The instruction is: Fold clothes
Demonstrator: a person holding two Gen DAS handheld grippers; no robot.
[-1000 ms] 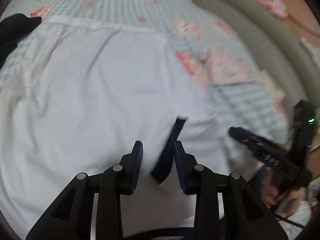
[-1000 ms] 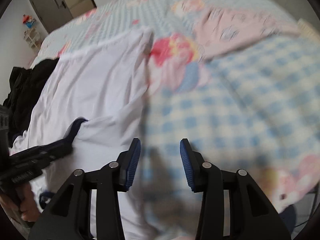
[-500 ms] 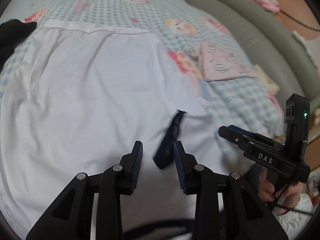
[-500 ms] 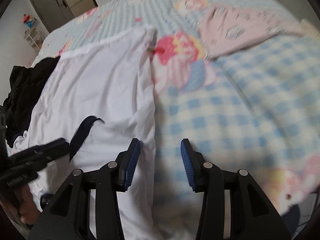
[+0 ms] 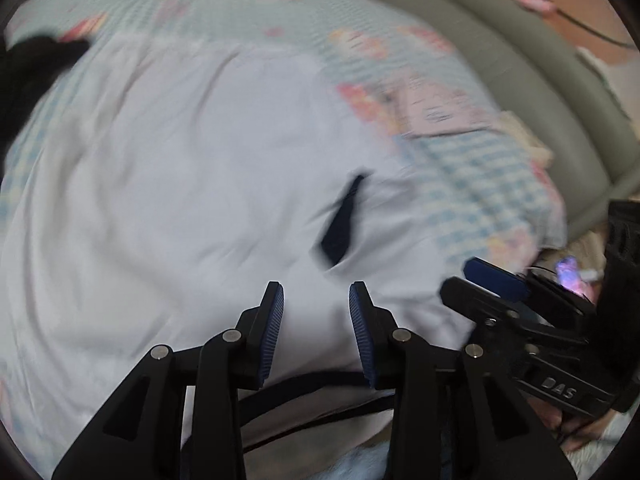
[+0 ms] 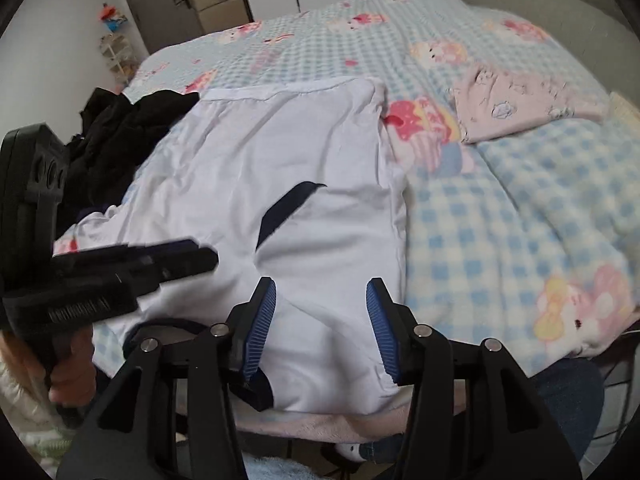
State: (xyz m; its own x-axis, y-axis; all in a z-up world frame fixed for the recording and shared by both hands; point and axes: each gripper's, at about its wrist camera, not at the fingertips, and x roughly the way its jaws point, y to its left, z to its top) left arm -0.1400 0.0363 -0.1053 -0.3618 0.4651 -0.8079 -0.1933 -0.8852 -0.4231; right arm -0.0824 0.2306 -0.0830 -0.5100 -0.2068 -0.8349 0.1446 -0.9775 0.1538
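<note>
A white shirt (image 6: 280, 168) with navy trim (image 6: 286, 208) lies spread on the checked bedspread (image 6: 500, 220); it also shows in the left wrist view (image 5: 180, 184), with the navy trim (image 5: 340, 224) right of centre. My left gripper (image 5: 316, 300) is open and empty over the shirt's near part. My right gripper (image 6: 322, 292) is open and empty over the shirt's near right part, close to its right edge. Each gripper shows in the other's view, the right one (image 5: 492, 280) and the left one (image 6: 176, 260).
A pile of black clothes (image 6: 120, 136) lies at the shirt's far left. A small pink garment (image 6: 516, 108) lies on the bed to the right. A grey padded bed frame (image 5: 520, 80) runs along the right. A door and boxes (image 6: 208, 0) stand beyond the bed.
My right gripper has moved left, from over the bedspread to over the shirt's near right part. My left gripper has shifted left, away from the navy trim. Both stay open.
</note>
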